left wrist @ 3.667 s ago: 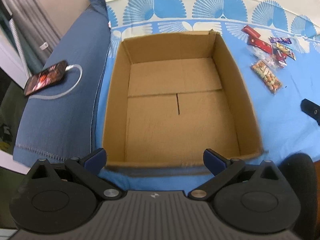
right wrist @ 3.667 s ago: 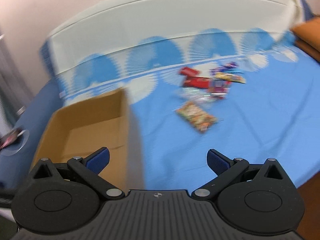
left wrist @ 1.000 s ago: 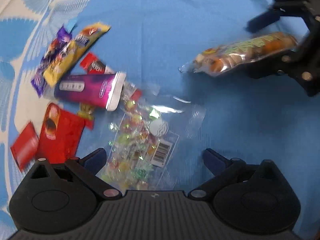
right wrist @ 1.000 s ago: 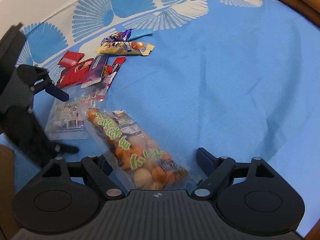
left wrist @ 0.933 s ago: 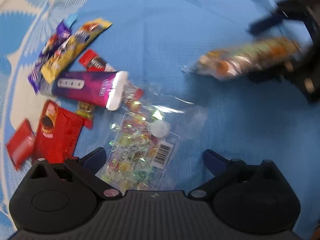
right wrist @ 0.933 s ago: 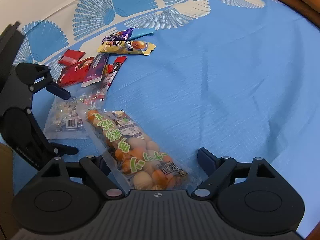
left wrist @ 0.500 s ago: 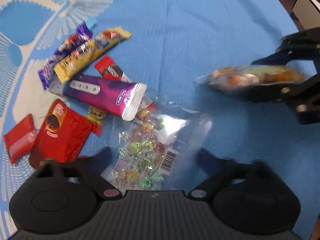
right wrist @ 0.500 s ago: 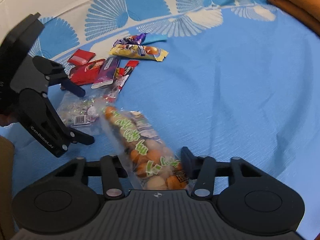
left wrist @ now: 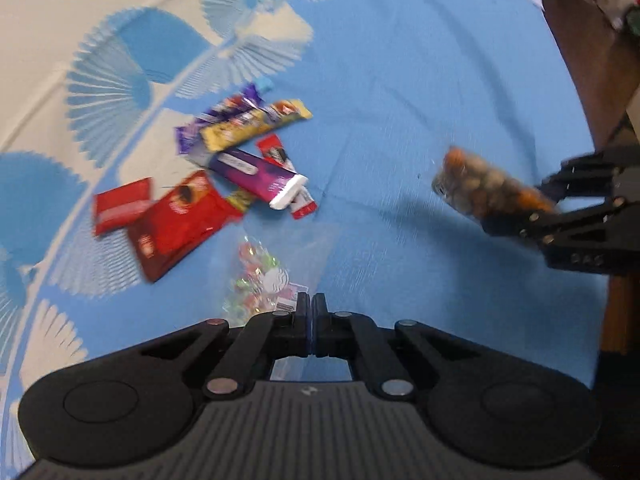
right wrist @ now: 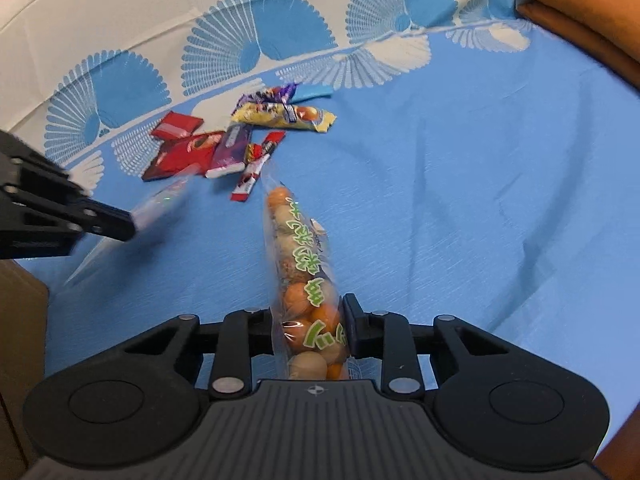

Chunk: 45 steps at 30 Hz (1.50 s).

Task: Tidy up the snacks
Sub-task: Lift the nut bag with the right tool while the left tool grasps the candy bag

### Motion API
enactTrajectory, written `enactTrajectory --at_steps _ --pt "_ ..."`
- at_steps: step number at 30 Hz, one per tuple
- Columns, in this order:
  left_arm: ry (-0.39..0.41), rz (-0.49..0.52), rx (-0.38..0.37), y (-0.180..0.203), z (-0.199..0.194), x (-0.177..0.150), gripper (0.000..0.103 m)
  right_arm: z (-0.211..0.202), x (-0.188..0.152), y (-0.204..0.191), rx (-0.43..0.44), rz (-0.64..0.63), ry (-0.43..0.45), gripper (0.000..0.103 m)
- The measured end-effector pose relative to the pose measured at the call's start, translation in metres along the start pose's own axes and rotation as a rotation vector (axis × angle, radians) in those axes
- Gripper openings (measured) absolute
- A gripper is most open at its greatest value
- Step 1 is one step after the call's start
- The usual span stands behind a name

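On blue sheet (right wrist: 460, 200): seven loose wrappers; right gripper (right wrist: 310, 326) jaws clamp nut bag (right wrist: 304, 272); left gripper (left wrist: 311, 314) jaws pinch candy bag (left wrist: 260, 276).

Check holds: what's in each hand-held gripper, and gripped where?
Right hand-held gripper: nut bag, pinched across its near end. Left hand-held gripper: clear candy bag, pinched at its near edge by the barcode.
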<state>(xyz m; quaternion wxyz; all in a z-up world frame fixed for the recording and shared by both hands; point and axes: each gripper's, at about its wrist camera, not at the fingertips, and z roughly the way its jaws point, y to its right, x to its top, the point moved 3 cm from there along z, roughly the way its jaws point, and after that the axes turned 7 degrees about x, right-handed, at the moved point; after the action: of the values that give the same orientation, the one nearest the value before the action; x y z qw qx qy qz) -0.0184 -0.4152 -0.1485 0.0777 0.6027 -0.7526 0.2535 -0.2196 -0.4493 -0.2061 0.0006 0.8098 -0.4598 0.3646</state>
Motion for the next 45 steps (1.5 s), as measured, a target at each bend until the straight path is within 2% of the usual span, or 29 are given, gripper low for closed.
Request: enactTrajectory --at_steps 4,8,11,13,14,16,17,18,20,21,22,24,27,32,35,41,43,44,45 --pt "0.056 -0.124 0.019 -0.015 -0.044 0.0 0.0 -0.022 0.002 -0.012 0.015 -0.002 0.027 0.03" --pt "0.086 -0.252 0.003 -0.028 -0.079 -0.006 0.0 -0.047 0.002 -0.029 0.035 -0.011 0.039 0.03" --pt "0.075 -0.304 -0.025 -0.029 -0.09 -0.015 0.0 -0.061 -0.001 -0.039 0.043 -0.025 0.044 0.03" --pt "0.025 -0.296 -0.025 -0.023 -0.082 -0.022 0.0 -0.065 -0.004 -0.041 0.041 -0.026 0.036 0.03" --pt "0.007 -0.285 -0.007 -0.018 -0.076 -0.024 0.005 -0.065 -0.007 -0.04 0.039 -0.017 0.027 0.03" --pt "-0.021 -0.23 0.011 -0.002 -0.062 -0.027 0.044 -0.062 -0.012 -0.037 0.035 0.0 0.01 0.03" --pt "-0.03 -0.221 0.021 0.004 -0.056 -0.03 0.079 -0.061 -0.016 -0.036 0.029 0.01 -0.001 0.03" --pt "-0.029 -0.209 0.027 0.011 -0.049 -0.03 0.094 -0.058 -0.018 -0.034 0.024 0.019 -0.012 0.03" --pt "-0.015 -0.189 0.034 0.023 -0.038 -0.031 0.095 -0.053 -0.023 -0.027 0.017 0.042 -0.034 0.03" --pt "-0.037 -0.183 0.022 0.028 -0.029 -0.03 0.1 -0.051 -0.024 -0.024 0.013 0.046 -0.04 0.03" --pt "-0.069 -0.196 0.007 0.031 -0.017 -0.03 0.101 -0.049 -0.026 -0.022 0.01 0.046 -0.044 0.03" --pt "-0.127 -0.228 -0.033 0.036 0.006 -0.029 0.101 -0.044 -0.027 -0.017 0.006 0.051 -0.056 0.03" --pt "-0.19 -0.222 -0.113 0.045 0.033 -0.027 0.101 -0.037 -0.026 -0.011 0.007 0.06 -0.061 0.03" --pt "-0.319 -0.175 -0.082 0.06 0.07 -0.038 0.103 -0.028 -0.026 -0.006 0.014 0.082 -0.073 0.03" --pt "-0.308 -0.165 -0.064 0.063 0.07 -0.04 0.103 -0.026 -0.027 -0.005 0.02 0.09 -0.079 0.03" --pt "-0.308 -0.215 -0.067 0.059 0.07 -0.042 0.102 -0.025 -0.027 -0.005 0.025 0.092 -0.082 0.03" --pt "-0.289 -0.228 -0.054 0.053 0.065 -0.043 0.091 -0.025 -0.026 -0.004 0.026 0.091 -0.082 0.03" --pt "-0.27 -0.236 -0.048 0.05 0.059 -0.043 0.068 -0.025 -0.026 -0.004 0.025 0.089 -0.081 0.03" --pt "-0.253 -0.24 -0.063 0.046 0.052 -0.043 0.036 -0.025 -0.027 -0.003 0.024 0.09 -0.08 0.03"
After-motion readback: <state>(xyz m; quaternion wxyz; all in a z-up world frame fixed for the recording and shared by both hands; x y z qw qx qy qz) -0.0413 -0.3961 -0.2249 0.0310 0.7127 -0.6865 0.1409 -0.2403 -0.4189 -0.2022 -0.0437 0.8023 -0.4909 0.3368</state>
